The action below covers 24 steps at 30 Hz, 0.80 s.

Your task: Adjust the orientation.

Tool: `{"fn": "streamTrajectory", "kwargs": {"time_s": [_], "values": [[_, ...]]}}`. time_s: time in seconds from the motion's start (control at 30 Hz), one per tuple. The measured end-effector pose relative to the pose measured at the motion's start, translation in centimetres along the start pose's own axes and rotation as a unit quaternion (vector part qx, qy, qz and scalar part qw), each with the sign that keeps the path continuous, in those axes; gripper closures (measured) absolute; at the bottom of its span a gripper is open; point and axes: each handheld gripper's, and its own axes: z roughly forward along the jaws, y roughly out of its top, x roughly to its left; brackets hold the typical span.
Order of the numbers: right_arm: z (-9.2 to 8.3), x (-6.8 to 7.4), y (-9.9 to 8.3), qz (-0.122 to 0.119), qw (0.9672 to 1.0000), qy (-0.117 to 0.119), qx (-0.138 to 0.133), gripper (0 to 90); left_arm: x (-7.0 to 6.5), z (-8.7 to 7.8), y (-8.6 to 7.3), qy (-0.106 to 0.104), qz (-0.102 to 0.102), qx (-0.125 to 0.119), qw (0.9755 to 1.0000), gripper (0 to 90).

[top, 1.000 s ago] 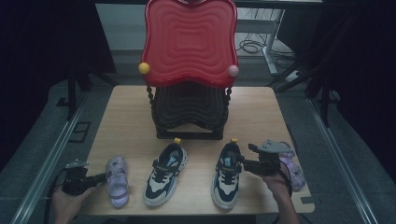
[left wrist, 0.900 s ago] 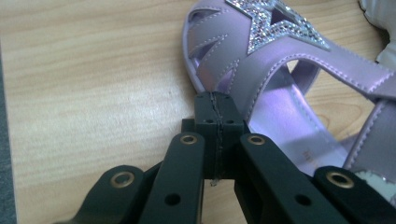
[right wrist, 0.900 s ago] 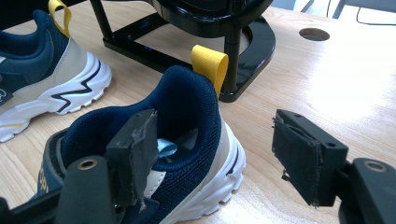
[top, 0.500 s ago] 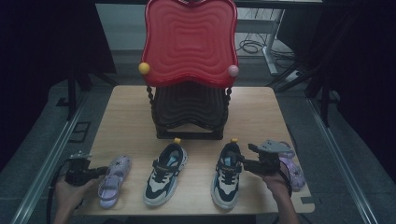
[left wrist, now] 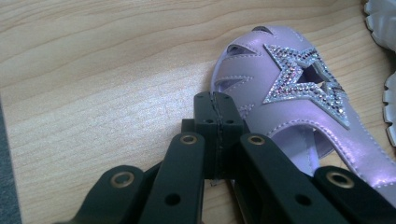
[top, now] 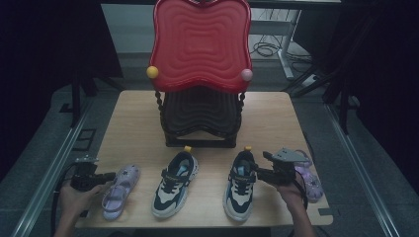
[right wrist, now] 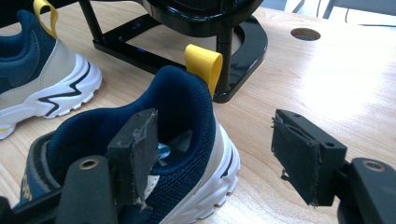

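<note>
While the left gripper [left wrist: 215, 105] was held with its fingers closed on nothing, the purple sandal [left wrist: 299, 107] lay just right of them, lower left on the desk [top: 138, 113]. The right gripper [right wrist: 215, 154] was spread open around the navy sneaker's [right wrist: 154, 154] heel.

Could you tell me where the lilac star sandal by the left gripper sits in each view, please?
High view: lilac star sandal lies bottom left on the table, beside the left gripper.
Left gripper view: it sits at the right, against the shut jaws.
Right gripper view: not in it.
Shared landmark: the left sneaker.
</note>
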Motion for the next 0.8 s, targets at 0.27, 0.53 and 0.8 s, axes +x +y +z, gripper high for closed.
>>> {"fn": "streamTrajectory", "kwargs": {"time_s": [0.27,0.53,0.8], "values": [[-0.1,-0.4,-0.1,0.007,1.0,-0.002,-0.001,31.8,-0.2,-3.6,0.7,0.005,-0.005,-0.069,0.9976,89.3],[0.0,-0.3,-0.2,0.008,1.0,-0.001,0.002,31.8,-5.0,-5.4,2.4,-0.021,0.028,-0.127,0.9913,74.6],[-0.4,-0.3,-0.2,0.009,0.9999,-0.005,0.001,31.9,-9.3,-4.4,4.2,-0.032,0.068,-0.12,0.9899,53.1]]}}
